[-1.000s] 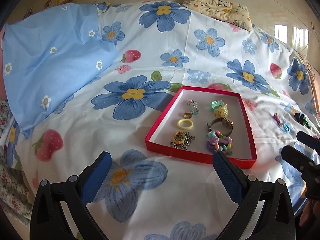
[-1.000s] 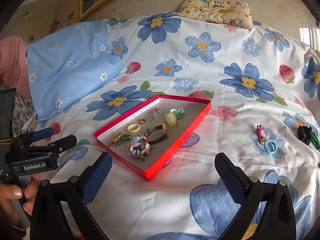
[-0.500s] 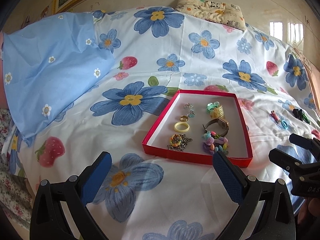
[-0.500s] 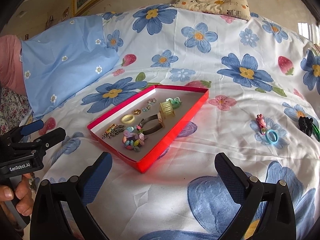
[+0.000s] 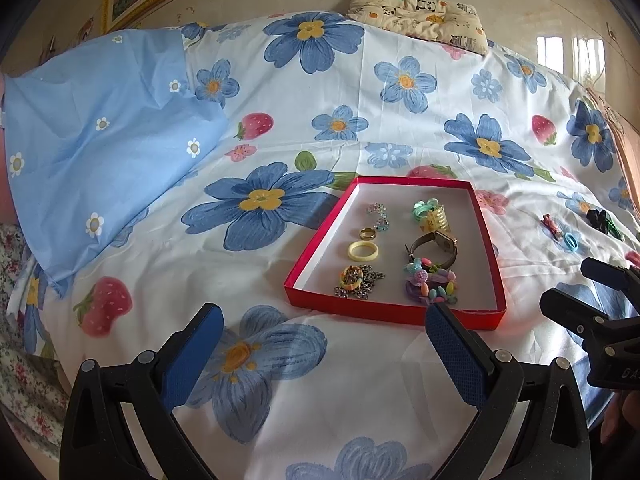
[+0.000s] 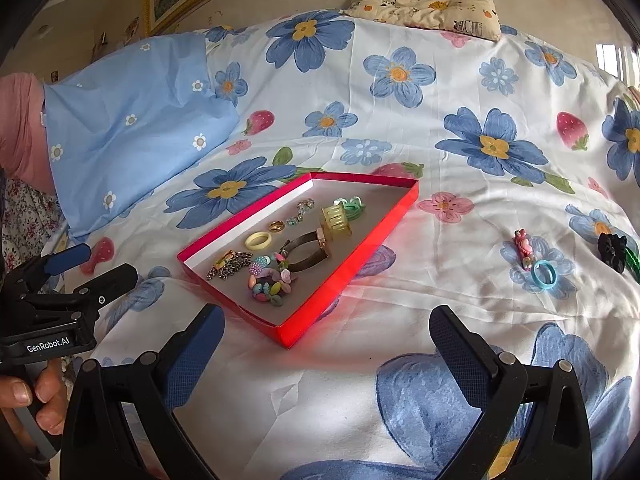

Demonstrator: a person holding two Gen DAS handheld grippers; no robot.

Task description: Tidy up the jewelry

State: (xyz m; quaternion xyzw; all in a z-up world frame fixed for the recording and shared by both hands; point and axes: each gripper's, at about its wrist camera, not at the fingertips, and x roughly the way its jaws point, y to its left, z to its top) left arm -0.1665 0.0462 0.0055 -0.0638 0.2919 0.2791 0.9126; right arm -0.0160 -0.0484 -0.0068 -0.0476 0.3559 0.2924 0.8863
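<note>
A shallow red box (image 5: pixel 489 240) (image 6: pixel 372 236) lies on the flowered bedsheet and holds several pieces: a watch (image 5: pixel 438 246) (image 6: pixel 308 254), a cream ring (image 5: pixel 363 251) (image 6: pixel 258 241), a gold ring (image 5: pixel 367 233), a chain (image 5: pixel 358 280), a beaded bracelet (image 5: pixel 430 286) (image 6: pixel 270 280) and a yellow claw clip (image 6: pixel 336 220). Loose on the sheet to the right lie a pink clip (image 6: pixel 524 248), a blue ring (image 6: pixel 544 274) and a black hair piece (image 6: pixel 612 250). My left gripper (image 5: pixel 320 344) hovers open in front of the box. My right gripper (image 6: pixel 324 346) is open too, near the box's front corner.
A light blue pillowcase (image 5: pixel 100 152) covers the bed's left side. A small patterned pillow (image 5: pixel 420 14) rests at the far edge by the wall. A person's hand (image 6: pixel 28 400) holds the left gripper's handle at the lower left of the right wrist view.
Both grippers have drawn back slightly toward me, so the box sits a little farther off. Both stay open and nothing in the box moved.
</note>
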